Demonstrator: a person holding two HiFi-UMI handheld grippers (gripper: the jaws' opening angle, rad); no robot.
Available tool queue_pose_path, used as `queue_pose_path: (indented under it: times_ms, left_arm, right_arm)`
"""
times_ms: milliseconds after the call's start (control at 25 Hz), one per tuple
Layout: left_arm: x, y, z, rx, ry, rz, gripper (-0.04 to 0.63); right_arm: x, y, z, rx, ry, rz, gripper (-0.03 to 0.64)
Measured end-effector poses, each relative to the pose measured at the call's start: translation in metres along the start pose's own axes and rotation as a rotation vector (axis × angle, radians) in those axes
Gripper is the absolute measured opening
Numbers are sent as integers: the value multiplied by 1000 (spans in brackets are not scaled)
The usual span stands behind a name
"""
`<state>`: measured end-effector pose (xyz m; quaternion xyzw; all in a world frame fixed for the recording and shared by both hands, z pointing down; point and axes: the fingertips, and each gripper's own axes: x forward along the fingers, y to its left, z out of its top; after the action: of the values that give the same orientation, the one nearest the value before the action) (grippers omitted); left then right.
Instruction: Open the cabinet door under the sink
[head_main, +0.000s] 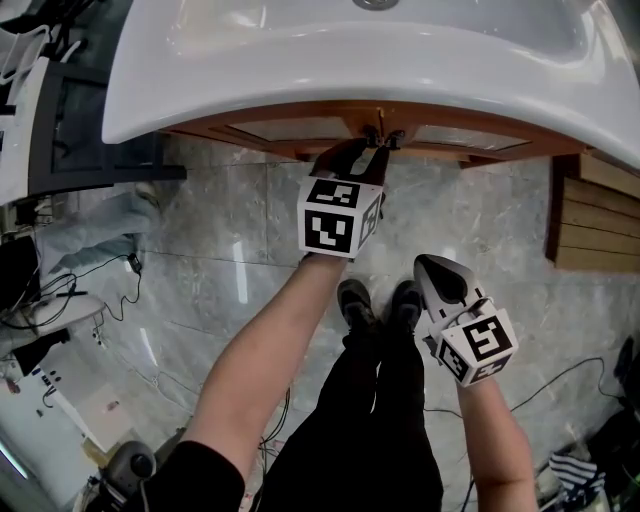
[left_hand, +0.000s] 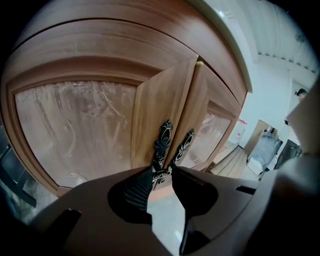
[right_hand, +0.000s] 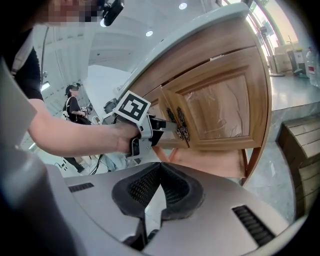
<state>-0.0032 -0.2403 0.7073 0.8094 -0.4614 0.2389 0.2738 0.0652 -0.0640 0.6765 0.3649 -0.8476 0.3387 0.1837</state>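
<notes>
Under the white sink (head_main: 300, 70) is a wooden cabinet with two frosted-panel doors, each bearing an ornate dark metal handle at the middle seam. The left door (left_hand: 75, 130) stands slightly proud of the right door (left_hand: 212, 130). My left gripper (left_hand: 162, 172) is open, and the lower end of the left handle (left_hand: 162, 142) sits between its fingertips; the right handle (left_hand: 184, 145) is just beside it. From the head view the left gripper (head_main: 375, 140) reaches up to the seam. My right gripper (head_main: 432, 262) hangs lower and back from the cabinet, shut and empty (right_hand: 160, 167).
A slatted wooden stand (head_main: 600, 225) sits against the wall right of the cabinet. A dark rack (head_main: 80, 130) and loose cables (head_main: 60, 290) lie left on the marble floor. The person's shoes (head_main: 380, 300) are below the doors. Another person (right_hand: 75, 107) stands far behind.
</notes>
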Motion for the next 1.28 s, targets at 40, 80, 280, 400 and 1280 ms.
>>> queue_pose_path:
  times_ms: [40,80,280,400,1280]
  left_arm:
    - [1,1,0,-2,2,9,130]
    - [2,2,1,-5,5,20,125]
    - [6,3,-3,-31,16,33,97]
    - [7,3,-3,-26,31,39,94]
    - [-5,-4,-14,22,40,-11,87]
  right_arm:
    - [-1,-1,0,-1,-1,1,12]
    - [-1,-2,1,-1,-2,1,12]
    - [-4,-5,-3,-1,1,9,14]
    - [-6,-7,-6,4,10,5,14]
    - [5,-36,42,-108,-16,20,14]
